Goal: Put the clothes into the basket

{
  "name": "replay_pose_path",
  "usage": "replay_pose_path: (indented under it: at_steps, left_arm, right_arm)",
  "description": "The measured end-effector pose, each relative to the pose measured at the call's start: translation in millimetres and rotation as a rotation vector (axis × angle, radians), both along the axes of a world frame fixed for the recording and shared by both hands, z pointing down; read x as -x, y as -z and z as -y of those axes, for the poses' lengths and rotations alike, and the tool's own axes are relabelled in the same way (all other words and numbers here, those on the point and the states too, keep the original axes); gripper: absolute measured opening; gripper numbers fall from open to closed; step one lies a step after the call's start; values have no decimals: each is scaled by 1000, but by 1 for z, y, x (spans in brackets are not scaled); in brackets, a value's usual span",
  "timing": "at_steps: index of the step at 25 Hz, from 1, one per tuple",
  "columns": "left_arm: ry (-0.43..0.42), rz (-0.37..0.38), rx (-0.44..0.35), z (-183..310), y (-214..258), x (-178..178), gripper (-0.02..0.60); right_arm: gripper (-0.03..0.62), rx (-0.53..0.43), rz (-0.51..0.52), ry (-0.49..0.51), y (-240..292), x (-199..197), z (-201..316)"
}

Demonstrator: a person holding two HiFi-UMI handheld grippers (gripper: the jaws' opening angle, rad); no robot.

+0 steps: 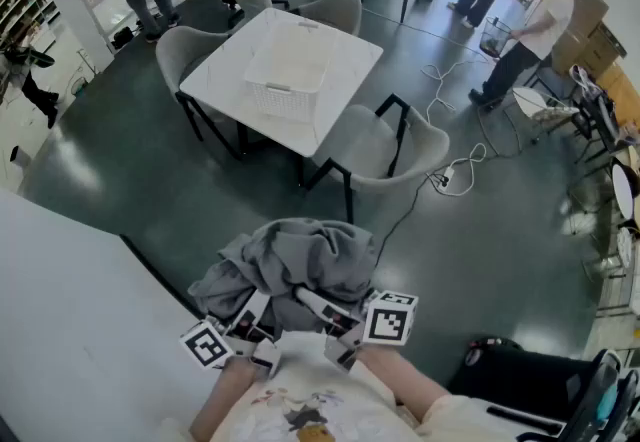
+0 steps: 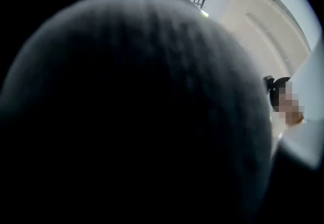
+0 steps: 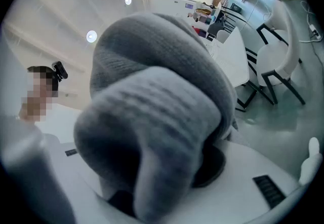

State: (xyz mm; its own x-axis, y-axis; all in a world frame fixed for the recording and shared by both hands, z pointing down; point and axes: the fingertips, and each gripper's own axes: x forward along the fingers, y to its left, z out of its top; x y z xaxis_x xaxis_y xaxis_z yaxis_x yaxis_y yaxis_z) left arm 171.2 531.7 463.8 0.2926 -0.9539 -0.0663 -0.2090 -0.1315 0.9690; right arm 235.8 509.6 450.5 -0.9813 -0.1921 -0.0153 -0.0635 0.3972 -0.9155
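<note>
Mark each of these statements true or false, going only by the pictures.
1. The white basket stands on the white table. True.
2. The grey garment already lies in the basket. False: it is bunched up close to the person, well away from the basket.
3. The basket is piled with clothes. False: no clothes show in it.
4. Grey cloth is bunched between the jaws of the right tongs. True.
5. No chairs stand at the table. False: chairs are drawn up around it.
</note>
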Motion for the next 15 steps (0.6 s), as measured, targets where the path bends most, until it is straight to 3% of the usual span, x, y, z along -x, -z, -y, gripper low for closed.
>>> replay_pose_path:
  at_steps: [8,15]
  left_arm:
    - [36,38,-14,-34,11,14,291]
    - [58,-6,-22,-35,7,23,291]
  right_arm:
    - [221,-18,13,41,11,14,-31]
    - [221,-1,14,77,7,25,-32]
